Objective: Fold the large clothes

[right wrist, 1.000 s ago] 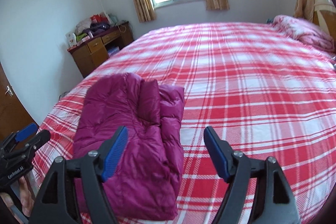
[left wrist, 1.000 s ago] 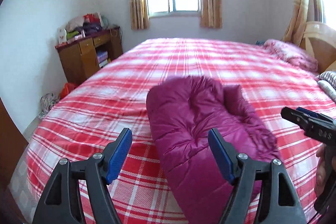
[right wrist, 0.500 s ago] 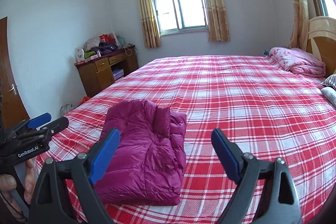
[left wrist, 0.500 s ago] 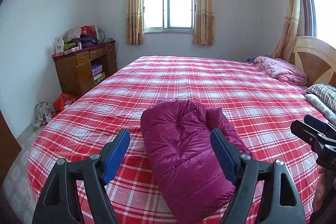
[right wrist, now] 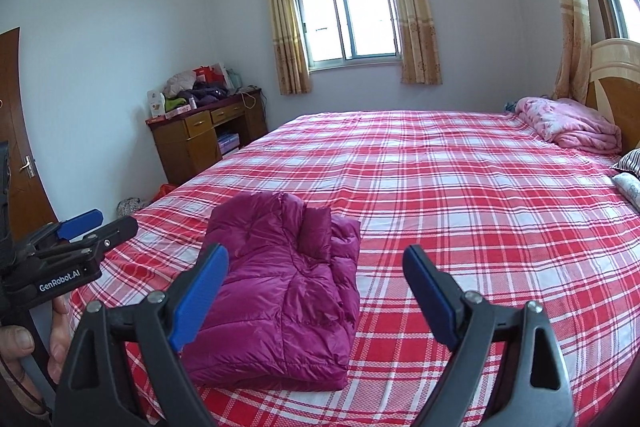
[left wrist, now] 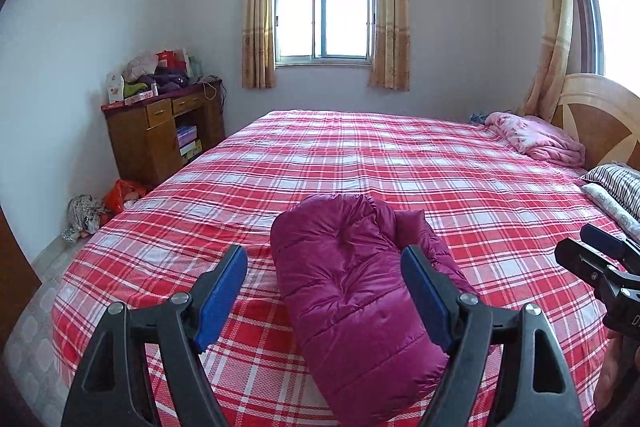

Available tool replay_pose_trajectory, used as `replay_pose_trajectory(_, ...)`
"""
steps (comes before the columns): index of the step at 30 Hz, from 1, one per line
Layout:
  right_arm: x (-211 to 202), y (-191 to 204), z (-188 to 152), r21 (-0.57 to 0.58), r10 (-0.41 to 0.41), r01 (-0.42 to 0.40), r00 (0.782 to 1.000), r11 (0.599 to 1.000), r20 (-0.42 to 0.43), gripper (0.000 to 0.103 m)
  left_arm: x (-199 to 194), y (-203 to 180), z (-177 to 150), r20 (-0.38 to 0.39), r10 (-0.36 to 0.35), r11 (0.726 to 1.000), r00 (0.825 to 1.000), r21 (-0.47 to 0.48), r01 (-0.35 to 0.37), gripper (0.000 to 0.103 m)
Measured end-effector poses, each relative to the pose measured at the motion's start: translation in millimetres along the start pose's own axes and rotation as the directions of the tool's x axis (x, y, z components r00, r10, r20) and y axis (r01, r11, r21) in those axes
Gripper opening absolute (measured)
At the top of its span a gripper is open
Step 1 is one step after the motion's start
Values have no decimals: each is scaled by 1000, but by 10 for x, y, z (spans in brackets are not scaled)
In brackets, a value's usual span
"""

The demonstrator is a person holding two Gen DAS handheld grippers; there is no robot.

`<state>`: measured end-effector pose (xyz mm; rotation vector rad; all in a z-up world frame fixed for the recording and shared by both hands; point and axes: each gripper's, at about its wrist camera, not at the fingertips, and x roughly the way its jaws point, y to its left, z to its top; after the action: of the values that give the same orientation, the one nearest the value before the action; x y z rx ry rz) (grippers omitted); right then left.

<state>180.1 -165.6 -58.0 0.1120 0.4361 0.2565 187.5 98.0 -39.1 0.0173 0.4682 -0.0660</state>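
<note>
A magenta puffer jacket [left wrist: 352,291] lies folded into a compact bundle near the front edge of the bed; it also shows in the right wrist view [right wrist: 280,291]. My left gripper [left wrist: 324,295] is open and empty, held back from and above the jacket. My right gripper [right wrist: 316,291] is open and empty, held back from the bed with the jacket at its left finger. The right gripper shows at the right edge of the left wrist view [left wrist: 600,263], and the left gripper shows at the left edge of the right wrist view [right wrist: 80,235].
The bed carries a red plaid cover [left wrist: 400,163]. A pink blanket [left wrist: 536,139] and striped pillows [left wrist: 616,183] lie by the wooden headboard [left wrist: 600,115]. A cluttered wooden desk [left wrist: 160,131] stands by the left wall, with bags [left wrist: 100,207] on the floor.
Both grippers have drawn back and risen away from the folded jacket, so more of the room and bed shows. The jacket has not moved.
</note>
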Motion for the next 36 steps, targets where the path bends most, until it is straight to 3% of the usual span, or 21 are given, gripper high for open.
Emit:
replay_pose_trajectory(25,-67,11,-7,9,2,-2,1000,1000,17,92,-10,-25,11,-4,18,1000,1000,-4,-18,80)
replay_pose_trajectory(36,-135,34,20,4,6,-6,999,1000,38,92,-17,18,32,-8,-6,999,1000,-33,6,80)
